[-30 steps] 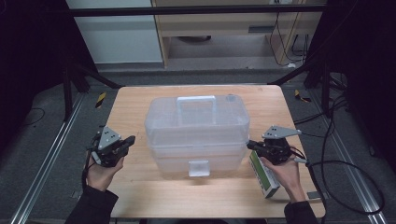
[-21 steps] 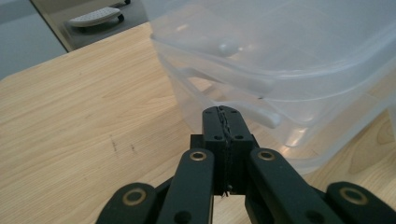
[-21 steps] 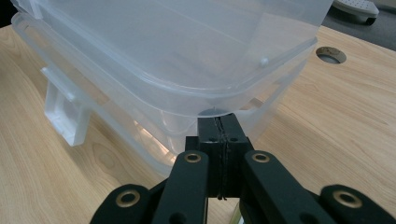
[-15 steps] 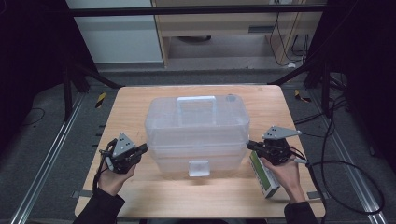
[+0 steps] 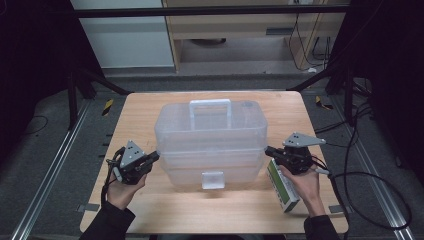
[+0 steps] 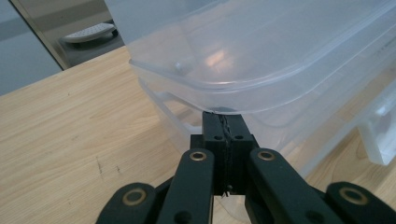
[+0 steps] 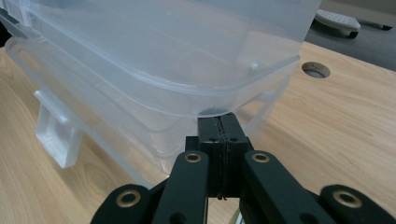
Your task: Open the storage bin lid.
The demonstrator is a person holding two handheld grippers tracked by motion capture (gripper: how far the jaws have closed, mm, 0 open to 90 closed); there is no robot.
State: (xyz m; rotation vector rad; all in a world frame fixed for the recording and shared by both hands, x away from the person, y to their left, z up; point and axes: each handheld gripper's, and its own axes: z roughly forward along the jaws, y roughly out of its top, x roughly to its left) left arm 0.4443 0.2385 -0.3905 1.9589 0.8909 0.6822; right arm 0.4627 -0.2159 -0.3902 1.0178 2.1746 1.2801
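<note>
Now the clear box [image 5: 212, 145] sits in the middle of the table [image 5: 145, 107], long side running left to right, between the two tools. The left gripper [image 5: 154, 158] and the right gripper [image 5: 269, 149] are both shut and hold nothing, tips tucked under the lid rim at each end (ready to lift, I think). Since a second ago the left one has moved in to the box; the right one stayed put.
</note>
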